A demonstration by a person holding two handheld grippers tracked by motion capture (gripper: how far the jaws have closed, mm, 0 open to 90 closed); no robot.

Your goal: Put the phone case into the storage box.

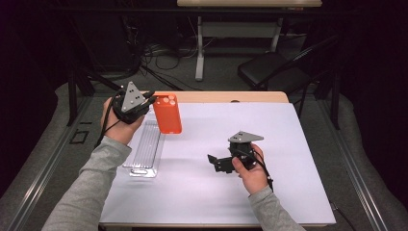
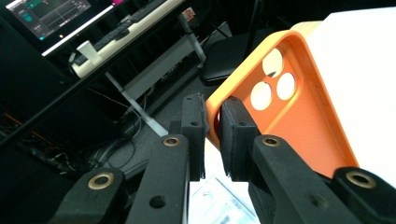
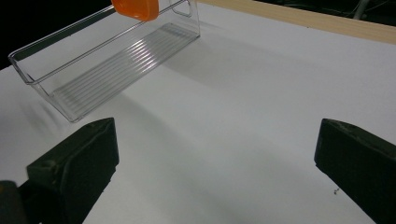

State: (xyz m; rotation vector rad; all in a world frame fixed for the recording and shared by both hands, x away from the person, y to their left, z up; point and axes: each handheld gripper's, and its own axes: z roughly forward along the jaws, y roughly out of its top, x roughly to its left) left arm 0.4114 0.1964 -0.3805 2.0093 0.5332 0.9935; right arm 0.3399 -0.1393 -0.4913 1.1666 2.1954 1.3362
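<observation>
Your left gripper sits in the upper left of the high view, its jaws clamped on the edge of an orange phone case near the corner by the camera holes. In the left gripper view the two black pads pinch that rim between them — the case runs off toward the right of the frame, its three round cut-outs showing pale against the orange. The case is lifted off the white table; in the high view it lies at centre left, just above and to the right of the clear plastic tray. Whether any part of it touches the tray you cannot tell from that view, but the right gripper view shows its rounded corner at the top edge of the frame, above the tray's far end and apart from it.

The tray lies long and narrow in the upper left of the right gripper view, ribbed on its floor, resting on the table.

Your right gripper is in the lower middle of the high view, held low over the table and pointing toward the left of the frame. Its jaws stand wide apart — one pad at the lower left of its own view, the other at the lower right, with only white table between them.
</observation>
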